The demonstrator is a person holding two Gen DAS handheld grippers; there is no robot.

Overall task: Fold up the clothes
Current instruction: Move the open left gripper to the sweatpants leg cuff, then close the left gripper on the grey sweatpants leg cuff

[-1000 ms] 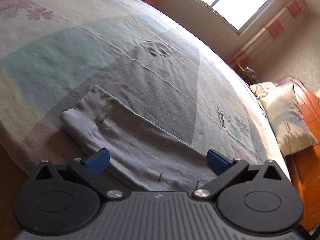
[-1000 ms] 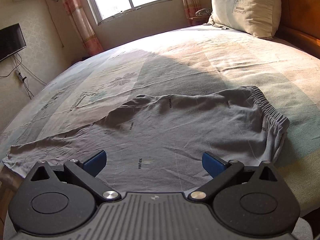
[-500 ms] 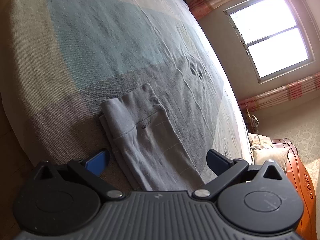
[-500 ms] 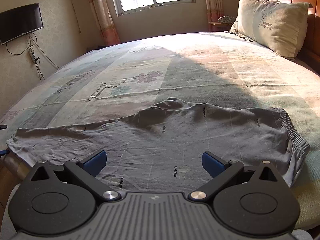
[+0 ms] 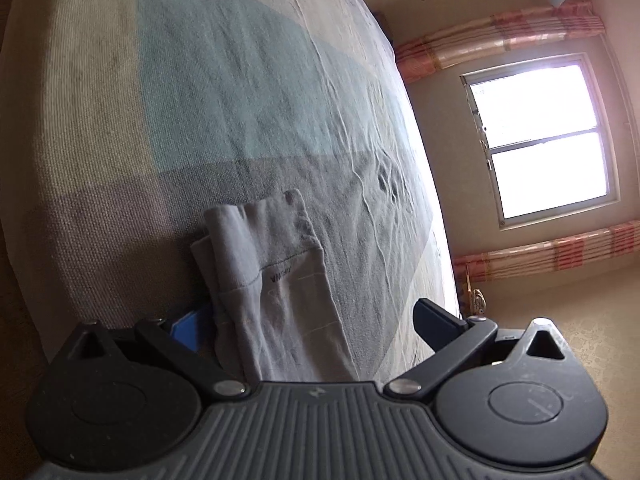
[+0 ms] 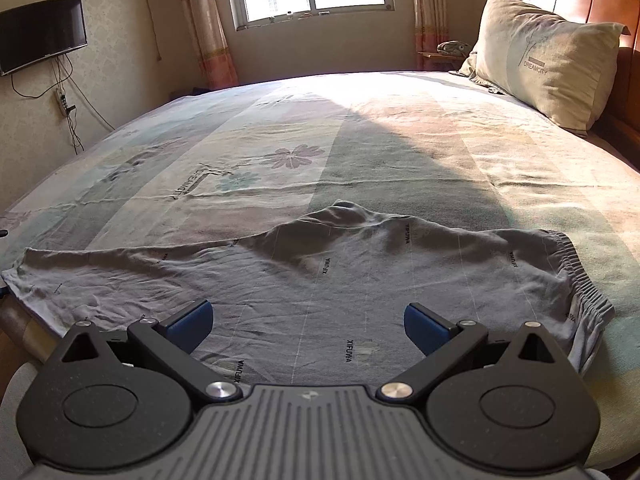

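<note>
Here, trousers (image 6: 320, 280) along bed edge (image 6: 24, 332).

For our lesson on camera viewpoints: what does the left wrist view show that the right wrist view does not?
Only the left wrist view: the trouser leg cuff up close, between the open left tool.
Only the right wrist view: the waistband, pillow and television, past the open right tool.
Both: the grey trousers, patterned bedsheet and window.
</note>
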